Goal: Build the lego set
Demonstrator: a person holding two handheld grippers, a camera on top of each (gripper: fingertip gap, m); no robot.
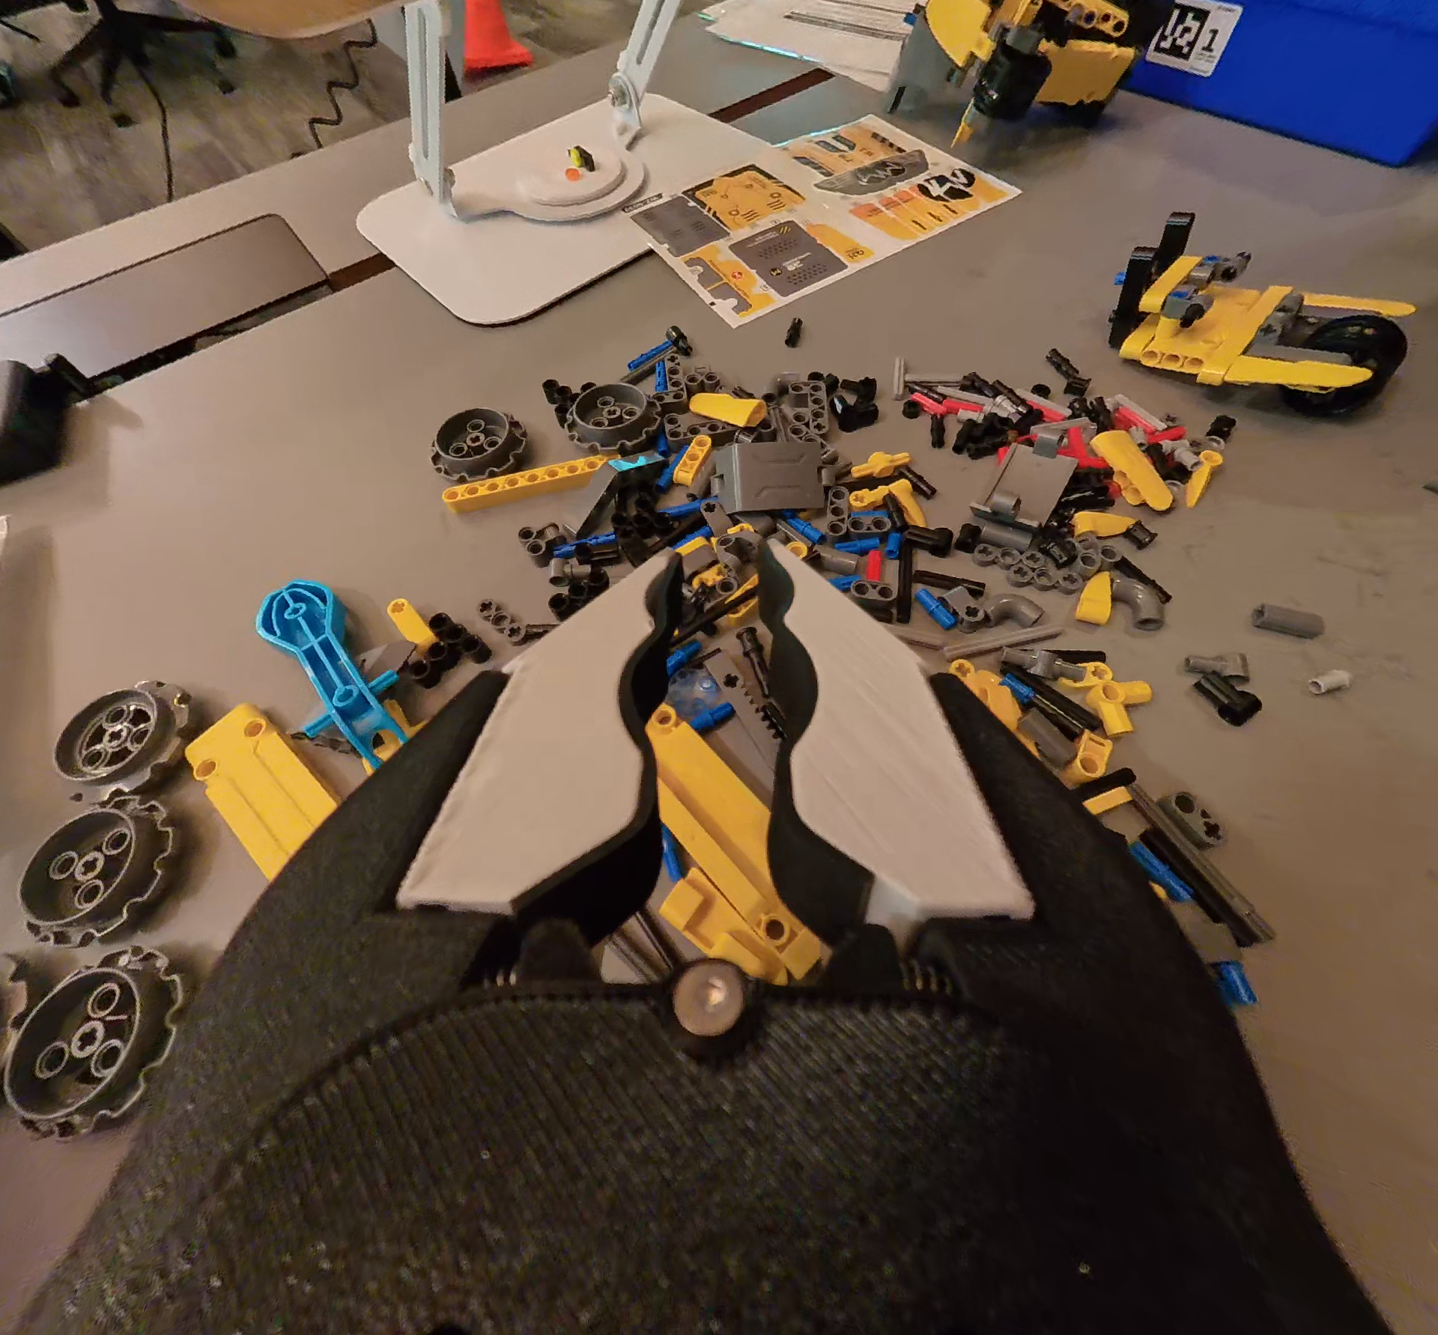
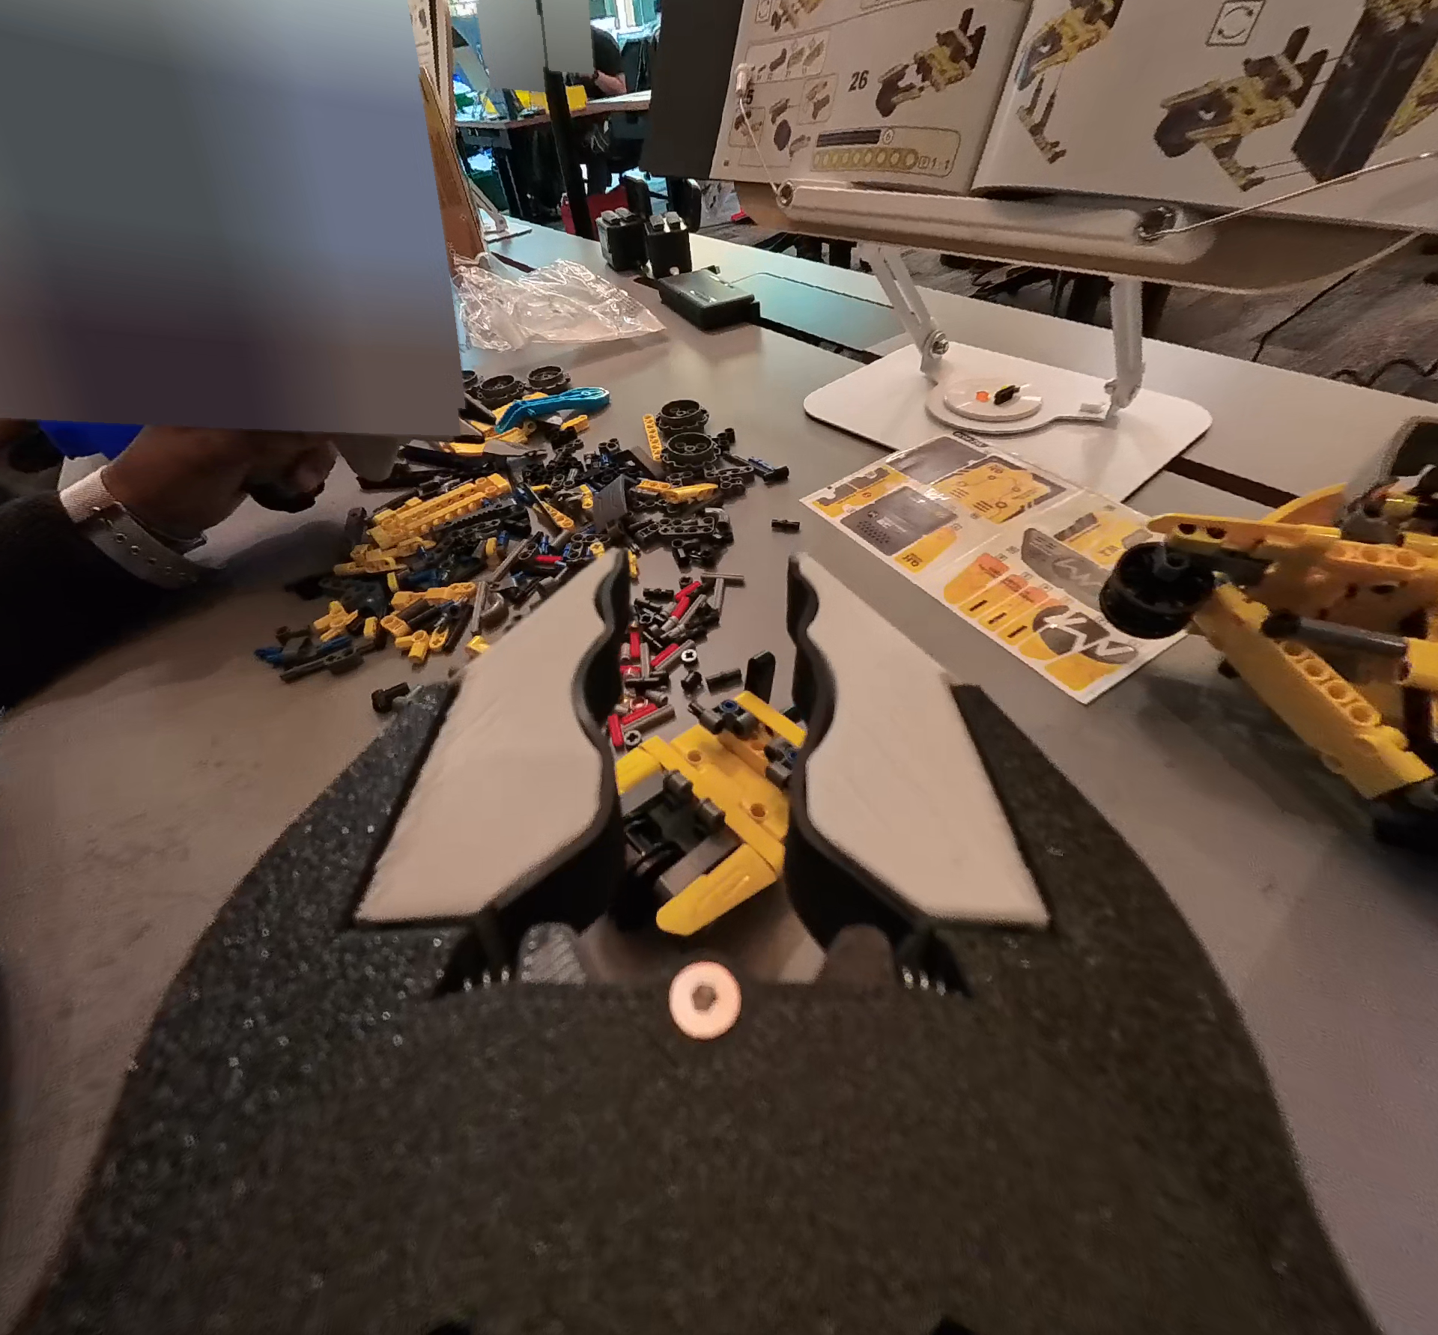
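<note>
My left gripper (image 1: 722, 562) is open and empty. It hovers over the near part of a pile of loose yellow, black, blue and grey building pieces (image 1: 817, 520) on the grey table (image 1: 311, 457). A long yellow panel piece (image 1: 724, 815) shows between its fingers. My right gripper (image 2: 706, 566) is open. A small yellow and black assembly (image 2: 700, 792) shows between its fingers, close to both; I cannot tell if they touch it. This assembly also shows in the left wrist view (image 1: 1245, 333), lying on the table. The pile (image 2: 545, 520) lies ahead of the right gripper.
A larger yellow model (image 2: 1307, 644) lies at the right, shown far right in the left wrist view (image 1: 1011, 30) by a blue bin (image 1: 1284, 53). A sticker sheet (image 1: 825, 216) and a white stand (image 2: 1011, 395) with an open booklet (image 2: 1011, 37) are behind. Grey wheels (image 1: 93, 885) lie left. A person's hand (image 2: 194, 489) is at the pile. Across from one pair of fingers to the other is roughly 25 centimetres.
</note>
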